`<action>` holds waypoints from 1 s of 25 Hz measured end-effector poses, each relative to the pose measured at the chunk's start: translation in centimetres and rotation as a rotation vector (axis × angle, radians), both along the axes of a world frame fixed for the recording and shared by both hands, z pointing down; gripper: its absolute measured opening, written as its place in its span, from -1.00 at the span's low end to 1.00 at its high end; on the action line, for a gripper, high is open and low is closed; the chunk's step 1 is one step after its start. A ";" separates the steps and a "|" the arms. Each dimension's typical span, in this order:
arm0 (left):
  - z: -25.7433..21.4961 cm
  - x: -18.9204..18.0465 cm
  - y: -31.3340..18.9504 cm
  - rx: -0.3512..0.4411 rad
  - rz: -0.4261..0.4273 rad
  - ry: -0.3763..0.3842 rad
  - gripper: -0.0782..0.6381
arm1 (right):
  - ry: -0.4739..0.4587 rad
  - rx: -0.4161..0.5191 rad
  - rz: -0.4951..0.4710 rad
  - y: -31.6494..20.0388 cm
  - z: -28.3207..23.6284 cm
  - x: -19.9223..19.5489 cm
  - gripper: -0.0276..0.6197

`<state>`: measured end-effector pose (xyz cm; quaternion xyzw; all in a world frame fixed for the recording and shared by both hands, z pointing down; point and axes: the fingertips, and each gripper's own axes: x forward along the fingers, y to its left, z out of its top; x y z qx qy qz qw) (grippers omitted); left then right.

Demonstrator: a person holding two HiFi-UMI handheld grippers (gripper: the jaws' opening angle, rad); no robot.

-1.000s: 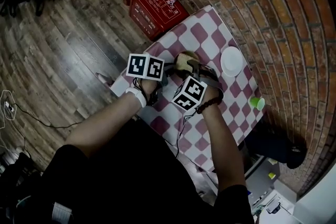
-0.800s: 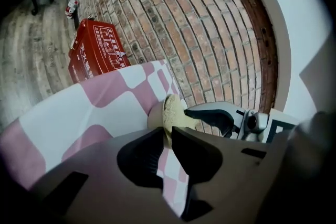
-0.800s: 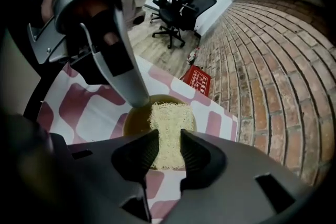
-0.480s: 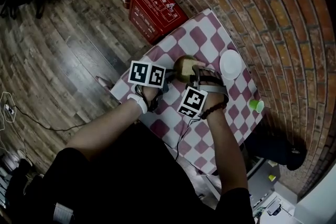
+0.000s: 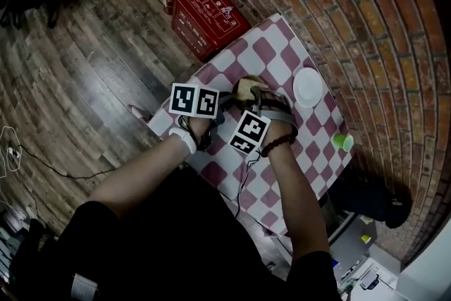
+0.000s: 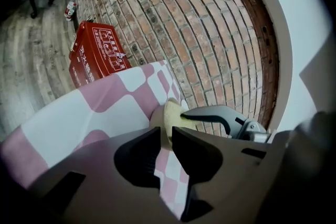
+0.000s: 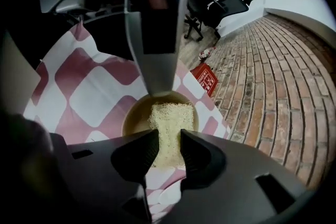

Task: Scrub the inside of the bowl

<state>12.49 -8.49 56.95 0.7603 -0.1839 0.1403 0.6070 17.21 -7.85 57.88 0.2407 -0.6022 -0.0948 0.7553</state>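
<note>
A person stands over a small tabletop (image 7: 105, 92) covered in a pink-and-white checked cloth, with a hand-held claw in each hand. The tabletop sits against a curved brick wall (image 5: 366, 25).

A tan bowl (image 7: 136, 113) stands upright on the cloth near the tabletop's middle, directly below both claws.

The right claw (image 7: 169, 136) is clamped on a pale yellow sponge (image 7: 170, 115). The free end of the sponge reaches down into the bowl and appears to press on the inner surface. Holding the sponge by its upper end leaves the lower part free to rub the inside.

The left claw (image 6: 165, 132) comes in from the opposite side. Its jaws are drawn narrow, and the bowl's rim seems to be pinched between the tips. This grip looks meant to steady the bowl so it does not slide or spin under the scrubbing. The two claws nearly meet over the bowl.

A white plate (image 5: 309, 87) lies on the cloth close to the wall, clear of the work. A small green cup (image 5: 343, 142) sits at the far right edge, well apart from the bowl. A red box (image 5: 204, 10) rests on the wooden floor (image 5: 84, 67) beside the tabletop.

The scrubbing appears to be under way.
</note>
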 end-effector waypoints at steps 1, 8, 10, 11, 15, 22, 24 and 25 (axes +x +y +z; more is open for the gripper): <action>0.2 0.0 0.4 -0.010 0.005 0.002 -0.61 | 0.038 0.013 -0.017 -0.3 -0.2 0.4 -0.49; 0.6 0.2 1.2 -0.033 0.031 0.007 -0.61 | 0.280 -0.015 -0.257 0.8 -0.6 2.1 -0.49; 0.6 0.1 1.2 -0.035 0.030 0.006 -0.61 | 0.274 -0.045 -0.276 1.8 -0.2 1.8 -0.49; 0.6 0.1 1.2 -0.036 0.029 0.005 -0.61 | 0.260 -0.052 -0.277 2.1 0.0 1.4 -0.49; 0.7 0.1 1.4 -0.041 0.031 0.001 -0.61 | 0.173 -0.020 -0.226 1.6 0.9 -0.4 -0.49; 0.7 0.3 1.6 -0.048 0.046 0.003 -0.61 | 0.206 0.019 -0.163 -0.1 0.3 1.2 -0.49; 0.7 0.3 1.6 -0.051 0.045 0.004 -0.61 | 0.228 0.008 -0.219 0.3 -0.1 1.6 -0.49; 0.7 0.3 1.6 -0.052 0.043 0.004 -0.61 | 0.236 0.001 -0.254 0.8 -0.3 1.7 -0.49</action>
